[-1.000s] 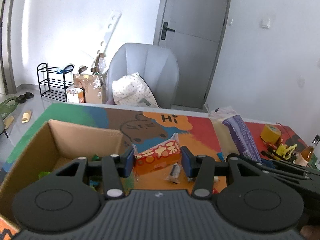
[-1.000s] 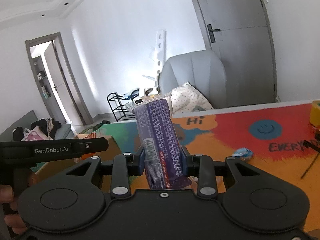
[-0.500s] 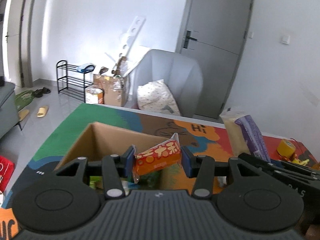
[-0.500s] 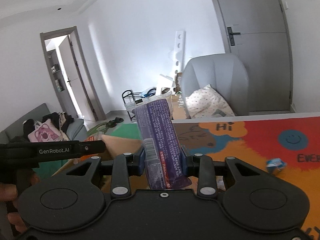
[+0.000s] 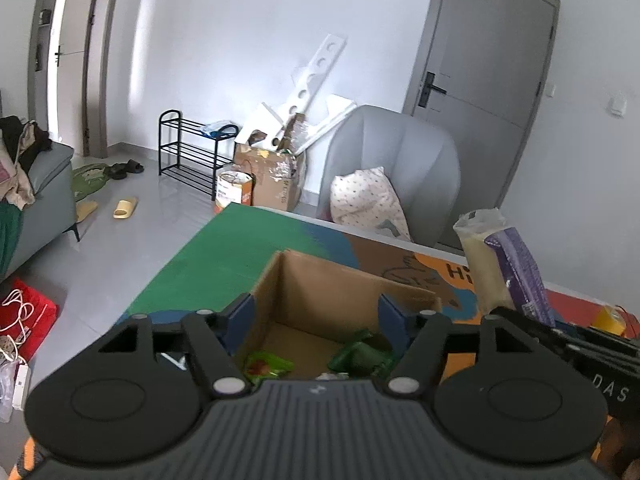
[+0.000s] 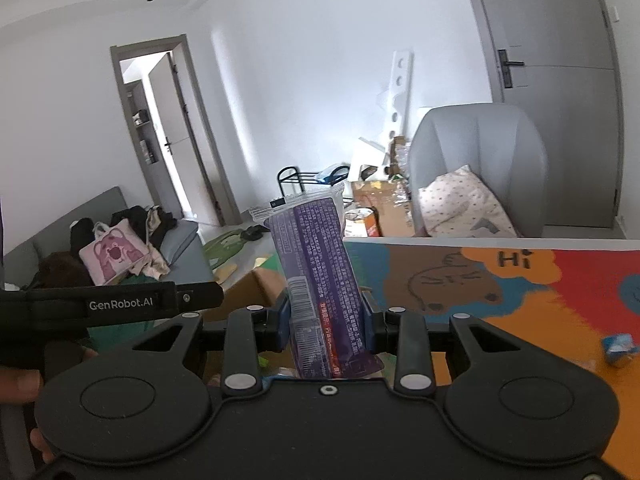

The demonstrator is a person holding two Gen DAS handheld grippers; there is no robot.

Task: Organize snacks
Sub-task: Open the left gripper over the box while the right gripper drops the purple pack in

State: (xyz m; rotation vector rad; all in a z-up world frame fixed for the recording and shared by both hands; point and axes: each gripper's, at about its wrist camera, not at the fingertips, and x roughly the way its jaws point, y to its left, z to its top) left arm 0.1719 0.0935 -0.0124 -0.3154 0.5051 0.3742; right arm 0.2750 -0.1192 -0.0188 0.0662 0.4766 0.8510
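My left gripper (image 5: 316,316) is open and empty, held over the open cardboard box (image 5: 344,280) on the colourful table mat. Green snack packets (image 5: 360,354) lie on the box floor. My right gripper (image 6: 326,318) is shut on a tall purple snack packet (image 6: 320,276), held upright to the right of the box; the packet also shows in the left wrist view (image 5: 508,268). The box edge (image 6: 256,284) shows behind the right gripper. The orange snack packet is out of sight.
A small blue wrapper (image 6: 620,346) lies on the orange part of the mat (image 6: 540,328). A yellow tape roll (image 5: 610,318) sits at the table's far right. A grey armchair (image 5: 396,172) stands beyond the table's far edge; the sofa (image 6: 120,240) is left.
My left gripper opened and the orange snack packet it held is gone from between the fingers. Both grippers moved left, over and beside the box. The right grip is unchanged.
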